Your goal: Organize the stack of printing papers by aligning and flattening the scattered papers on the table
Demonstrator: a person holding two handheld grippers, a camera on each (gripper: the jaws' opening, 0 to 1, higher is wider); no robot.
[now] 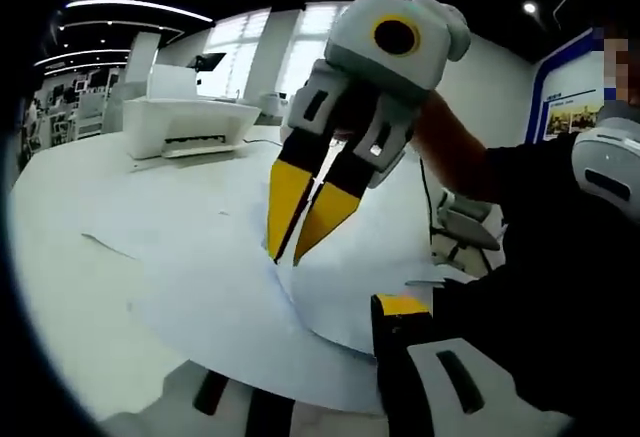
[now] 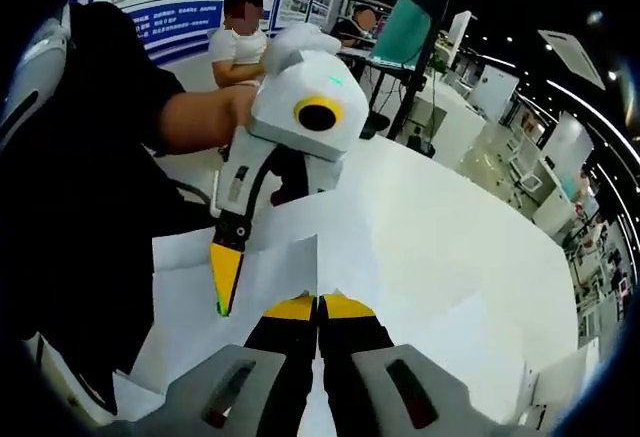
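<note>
Several loose white paper sheets (image 1: 200, 287) lie overlapping on the round white table (image 1: 60, 257). My right gripper (image 1: 286, 257) comes down from above, its yellow fingers pinched on the raised edge of one sheet. In the right gripper view its jaws (image 2: 319, 302) meet, with the thin sheet edge (image 2: 316, 257) standing between them. My left gripper (image 1: 320, 332) is spread. Its right yellow fingertip (image 1: 400, 304) shows beside the papers, and the sheets cover the other jaw. One yellow finger (image 2: 226, 272) of it rests against the papers (image 2: 420, 257).
A white printer (image 1: 185, 122) stands at the table's far side. An office chair (image 1: 465, 227) is beyond the table edge. A person's arm and dark torso (image 1: 540, 227) are close on the right. A seated person (image 2: 235, 42) and desks with a monitor (image 2: 405, 32) are behind.
</note>
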